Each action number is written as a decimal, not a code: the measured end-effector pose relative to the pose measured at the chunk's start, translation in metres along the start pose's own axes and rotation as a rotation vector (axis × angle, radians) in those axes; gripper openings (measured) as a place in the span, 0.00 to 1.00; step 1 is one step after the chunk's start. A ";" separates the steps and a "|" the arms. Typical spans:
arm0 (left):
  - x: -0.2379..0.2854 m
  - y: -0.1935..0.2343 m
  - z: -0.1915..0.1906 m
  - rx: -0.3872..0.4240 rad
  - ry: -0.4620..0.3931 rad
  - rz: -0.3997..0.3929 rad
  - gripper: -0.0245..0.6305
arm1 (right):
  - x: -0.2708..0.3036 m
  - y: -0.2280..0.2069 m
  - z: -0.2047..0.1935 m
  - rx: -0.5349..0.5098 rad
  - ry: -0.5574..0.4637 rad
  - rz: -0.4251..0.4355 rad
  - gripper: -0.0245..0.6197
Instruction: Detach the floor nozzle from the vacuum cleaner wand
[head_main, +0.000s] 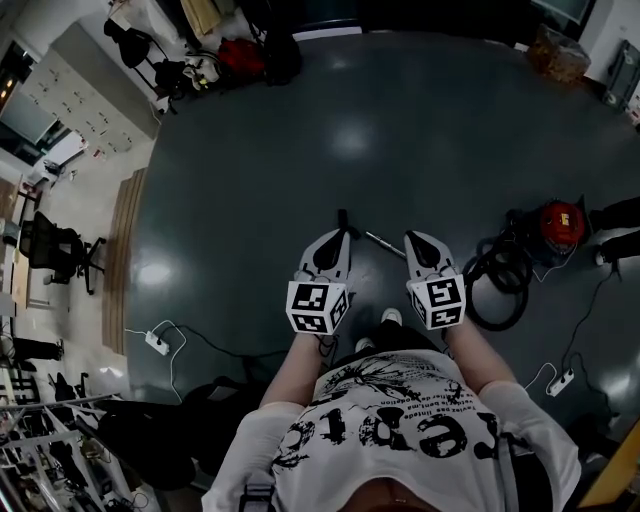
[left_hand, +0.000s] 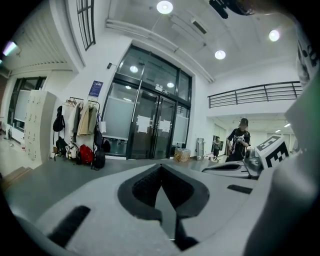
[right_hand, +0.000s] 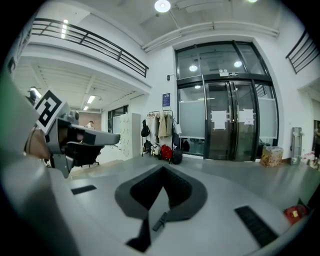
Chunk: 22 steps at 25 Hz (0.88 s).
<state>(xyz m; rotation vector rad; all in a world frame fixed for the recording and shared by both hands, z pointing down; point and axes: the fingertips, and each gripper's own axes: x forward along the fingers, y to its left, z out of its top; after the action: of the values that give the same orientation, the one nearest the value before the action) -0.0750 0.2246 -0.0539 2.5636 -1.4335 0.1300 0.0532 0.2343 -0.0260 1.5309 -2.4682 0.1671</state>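
Floor nozzle (head_main: 343, 217) and wand (head_main: 384, 243) lay left of red canister (head_main: 561, 222), joint unreadable; I held left gripper (head_main: 338, 236) and right gripper (head_main: 414, 240) above them, jaws closed on nothing, fitting approach or retreat.

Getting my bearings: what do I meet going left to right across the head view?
Office chair → white power strip → left gripper → right gripper → black hose coil → red vacuum cleaner

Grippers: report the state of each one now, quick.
Left gripper: jaws closed, holding nothing.
Right gripper: jaws closed, holding nothing.
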 end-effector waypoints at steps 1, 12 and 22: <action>-0.007 0.003 -0.004 -0.009 -0.001 0.002 0.04 | -0.001 0.005 -0.001 0.002 -0.002 -0.005 0.04; -0.038 0.009 -0.022 -0.036 0.011 -0.034 0.04 | -0.018 0.038 -0.003 -0.002 0.005 -0.035 0.04; -0.049 -0.005 -0.027 -0.037 0.008 -0.062 0.04 | -0.031 0.046 -0.008 -0.014 0.007 -0.036 0.04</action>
<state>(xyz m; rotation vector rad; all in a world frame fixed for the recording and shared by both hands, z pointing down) -0.0963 0.2735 -0.0372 2.5717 -1.3392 0.1041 0.0267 0.2833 -0.0256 1.5649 -2.4301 0.1490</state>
